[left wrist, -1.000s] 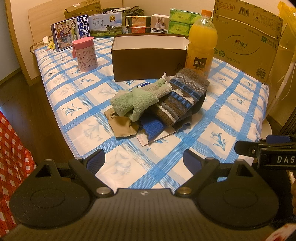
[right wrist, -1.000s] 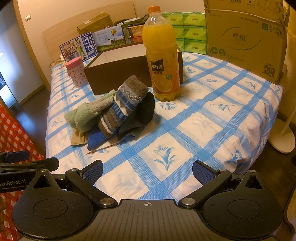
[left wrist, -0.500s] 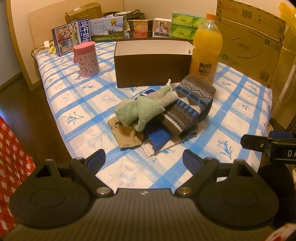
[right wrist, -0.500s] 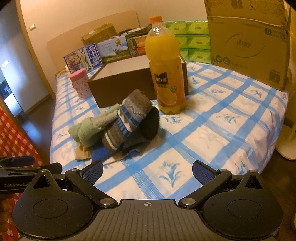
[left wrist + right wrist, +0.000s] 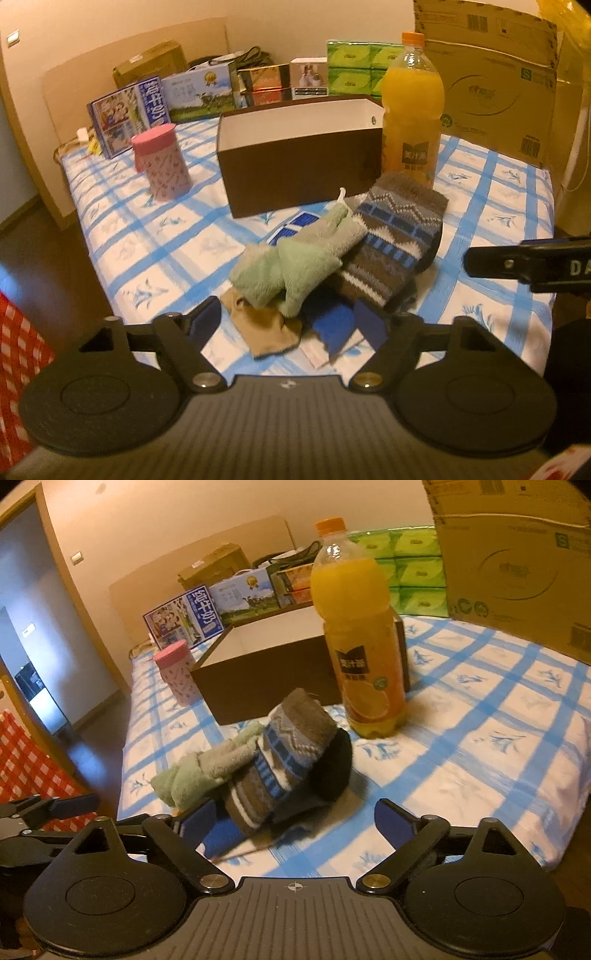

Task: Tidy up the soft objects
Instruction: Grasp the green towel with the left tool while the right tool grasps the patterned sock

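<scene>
Checked bedspread point(image 5: 155, 236) | socks point(image 5: 332, 258) heaped before box point(image 5: 295, 162), your target | left gripper point(image 5: 291, 325), right gripper point(image 5: 295, 821): jaws apart, just been narrowing, nothing clamped

Cream wall point(image 5: 110, 29), dark wood floor point(image 5: 33, 236), warm dim light.

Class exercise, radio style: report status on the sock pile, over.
Left gripper and right gripper open, jaws just been narrowing, nothing held. Sock pile untouched before brown box. Juice bottle stands close behind pile.
</scene>
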Demonstrator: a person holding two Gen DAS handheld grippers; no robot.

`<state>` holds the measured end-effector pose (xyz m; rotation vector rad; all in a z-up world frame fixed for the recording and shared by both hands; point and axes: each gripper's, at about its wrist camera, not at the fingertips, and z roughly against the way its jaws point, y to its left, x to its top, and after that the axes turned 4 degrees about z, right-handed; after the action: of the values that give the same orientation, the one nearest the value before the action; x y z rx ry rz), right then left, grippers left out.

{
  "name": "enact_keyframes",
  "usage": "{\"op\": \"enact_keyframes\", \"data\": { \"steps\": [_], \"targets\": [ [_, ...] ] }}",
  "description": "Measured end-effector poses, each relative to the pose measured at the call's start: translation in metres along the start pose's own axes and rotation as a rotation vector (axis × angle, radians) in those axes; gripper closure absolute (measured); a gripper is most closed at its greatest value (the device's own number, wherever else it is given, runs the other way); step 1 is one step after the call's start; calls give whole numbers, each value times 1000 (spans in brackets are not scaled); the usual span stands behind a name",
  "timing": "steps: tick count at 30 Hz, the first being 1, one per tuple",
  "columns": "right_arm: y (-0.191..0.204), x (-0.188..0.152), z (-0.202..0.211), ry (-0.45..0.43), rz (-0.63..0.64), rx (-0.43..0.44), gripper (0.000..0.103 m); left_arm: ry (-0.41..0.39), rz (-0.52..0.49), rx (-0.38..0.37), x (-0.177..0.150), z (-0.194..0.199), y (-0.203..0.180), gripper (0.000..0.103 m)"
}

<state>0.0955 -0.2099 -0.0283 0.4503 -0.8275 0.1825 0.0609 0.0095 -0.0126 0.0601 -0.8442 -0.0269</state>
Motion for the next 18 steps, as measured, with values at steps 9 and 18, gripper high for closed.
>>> {"op": "enact_keyframes", "data": {
  "steps": [9,18],
  "targets": [
    [-4,4,-39,30,-36,46,33,-11,-80,-14,11,-34,-8,33],
    [-13,6,-69,53,-99,65,43,6,-175,-17,16,-78,-19,35]
  ]
}}
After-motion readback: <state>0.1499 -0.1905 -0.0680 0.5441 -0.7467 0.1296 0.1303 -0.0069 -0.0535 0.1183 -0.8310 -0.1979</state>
